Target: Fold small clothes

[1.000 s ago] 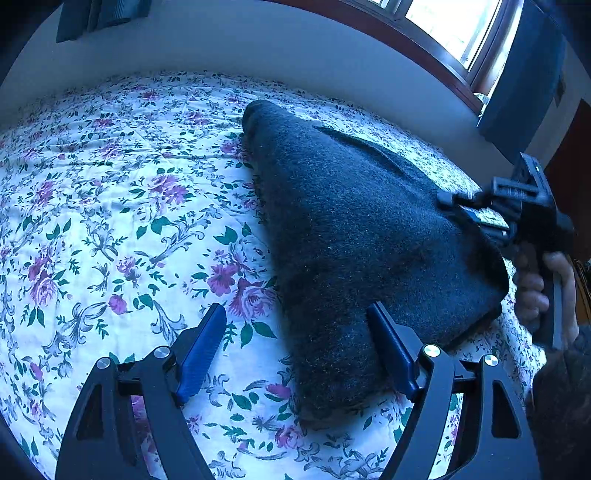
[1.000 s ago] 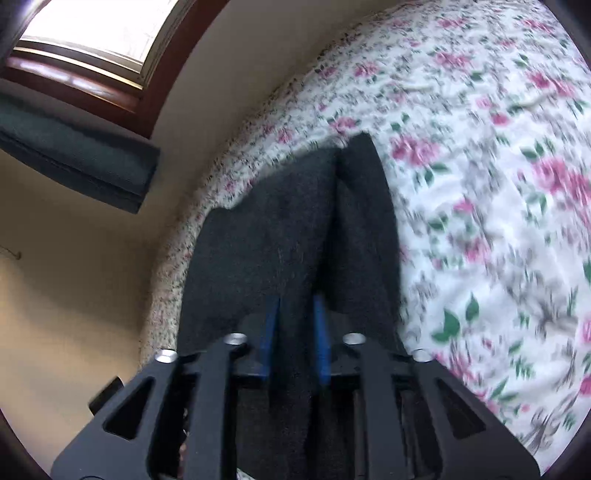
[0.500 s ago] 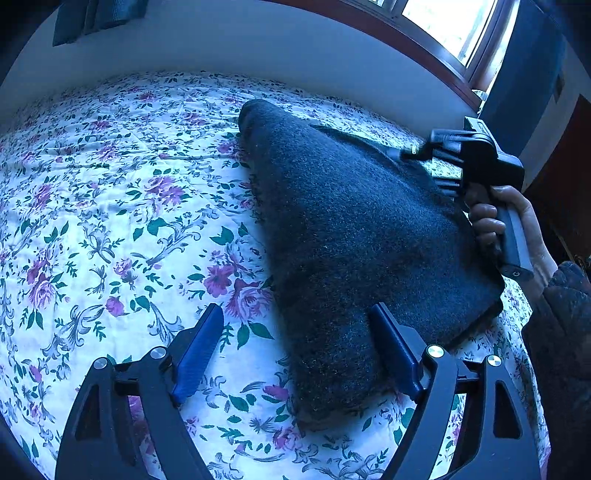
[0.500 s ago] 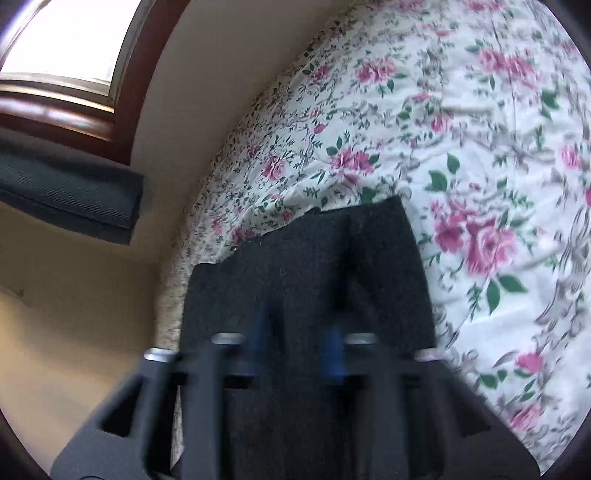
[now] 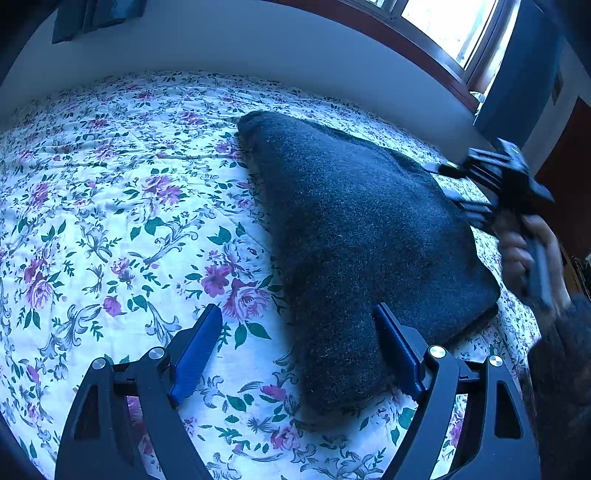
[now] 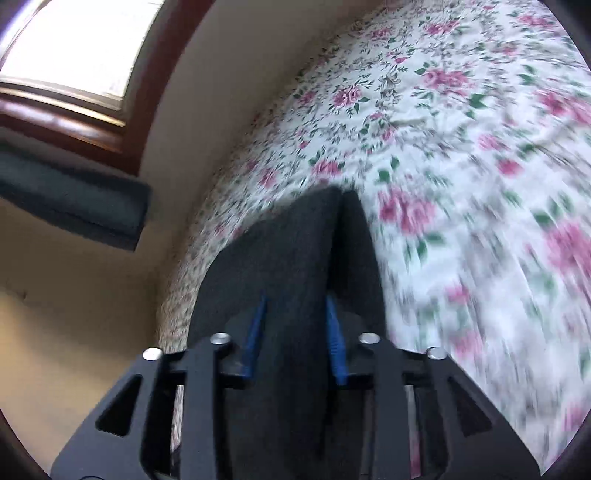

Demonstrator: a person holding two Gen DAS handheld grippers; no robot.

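A dark grey woollen garment lies folded flat on the floral bedsheet, narrowing toward the far end. My left gripper stands wide open over its near corner, with the right pad against the cloth edge and the left pad over bare sheet. My right gripper, held by a person's hand, sits at the garment's right edge. In the right wrist view its jaws are opening, pads apart, with the dark garment lying between and beneath them.
The bed runs up to a pale wall under a wood-framed window. A dark curtain hangs at the right, and is also in the right wrist view. Open sheet lies left of the garment.
My right gripper slid toward the far end along the garment's right edge, then came part of the way back; its pads now stand wider apart. The left gripper has stayed put.
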